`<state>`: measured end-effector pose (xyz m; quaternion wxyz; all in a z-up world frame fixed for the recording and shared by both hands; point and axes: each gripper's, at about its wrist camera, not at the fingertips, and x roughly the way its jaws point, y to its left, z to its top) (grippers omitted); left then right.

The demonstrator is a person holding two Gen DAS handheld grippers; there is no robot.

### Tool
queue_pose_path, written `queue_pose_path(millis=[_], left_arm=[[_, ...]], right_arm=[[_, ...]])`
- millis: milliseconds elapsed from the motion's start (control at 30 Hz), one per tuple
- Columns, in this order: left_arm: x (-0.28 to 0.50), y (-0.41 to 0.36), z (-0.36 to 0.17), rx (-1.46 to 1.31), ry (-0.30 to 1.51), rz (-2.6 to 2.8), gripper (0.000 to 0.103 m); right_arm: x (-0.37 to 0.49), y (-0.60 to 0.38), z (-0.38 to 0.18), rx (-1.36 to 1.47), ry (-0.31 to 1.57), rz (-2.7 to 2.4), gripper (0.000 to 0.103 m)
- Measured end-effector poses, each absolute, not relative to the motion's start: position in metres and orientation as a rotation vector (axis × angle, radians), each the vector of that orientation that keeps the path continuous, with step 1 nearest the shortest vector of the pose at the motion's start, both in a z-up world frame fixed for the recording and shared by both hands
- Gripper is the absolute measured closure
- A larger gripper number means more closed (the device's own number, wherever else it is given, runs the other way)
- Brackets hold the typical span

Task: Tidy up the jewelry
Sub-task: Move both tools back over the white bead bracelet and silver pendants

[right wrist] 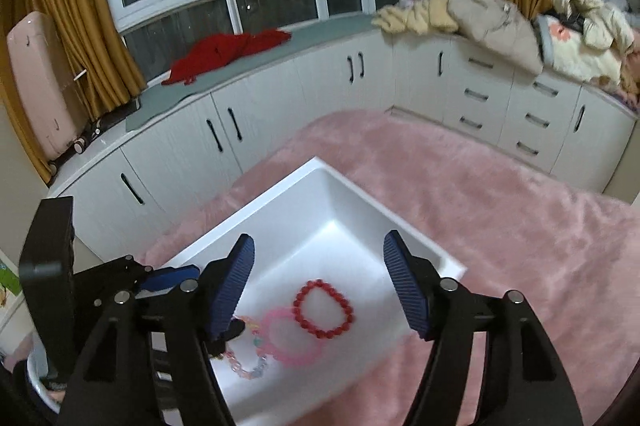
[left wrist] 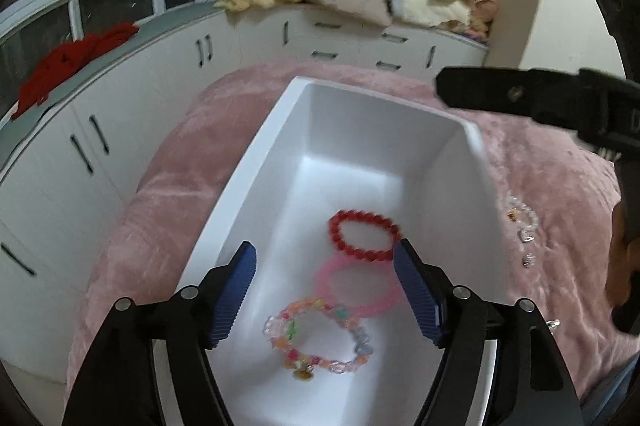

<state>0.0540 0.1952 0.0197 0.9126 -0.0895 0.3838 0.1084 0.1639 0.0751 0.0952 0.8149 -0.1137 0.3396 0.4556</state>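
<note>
On the left, the left tool (left wrist: 325,284) hangs over the near end of the white box (left wrist: 256,162) with its blue pads spread wide and nothing between them; directly under it lies the multicoloured bead bracelet (left wrist: 318,336), and just beyond that the pink bracelet (left wrist: 358,286) and the red bead bracelet (left wrist: 364,235), the three lying in a touching row on the box floor. Moving right, past the box's right wall, a clear bead bracelet (left wrist: 520,216) and a few small silver pieces (left wrist: 529,259) lie loose on the pink plush bed cover (left wrist: 168,194), so the sorting looks unfinished. The right tool (right wrist: 319,280) is likewise released and empty, hovering above the red bracelet in its own view. The risks look like these: the transparent beads are hard to make out against the shaggy pile, so a closing tool may pinch fabric with them or miss; the tiny silver pieces could slip from ribbed pads and vanish into the fur; the box sits on soft bedding, so a downward push on its rim may tip it and slide the bracelets together; and both tools crowd the same spot and could knock each other.
</note>
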Motion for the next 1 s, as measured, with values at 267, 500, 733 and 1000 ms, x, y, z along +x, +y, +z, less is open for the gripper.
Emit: queue_pose_path(millis=[267,500,733,1000], left_arm=[[0.042,0.144,0.053,-0.056,0.616,0.149,0.015],[0.030,0.105,0.076,-0.095,0.462,0.037,0.011],[0.023,0.060,0.072,-0.087,0.411,-0.136,0.011],[0.034,0.013,0.045,-0.007,0.495,-0.220,0.011]], right_arm=[[0.177,-0.016,0.129,-0.236,0.640,0.865,0.021],[0.206,-0.102,0.113,-0.149,0.675,0.736,0.021],[0.220,-0.140,0.064,-0.146,0.744,0.646,0.021],[0.235,-0.151,0.028,-0.128,0.803,0.592,0.021]])
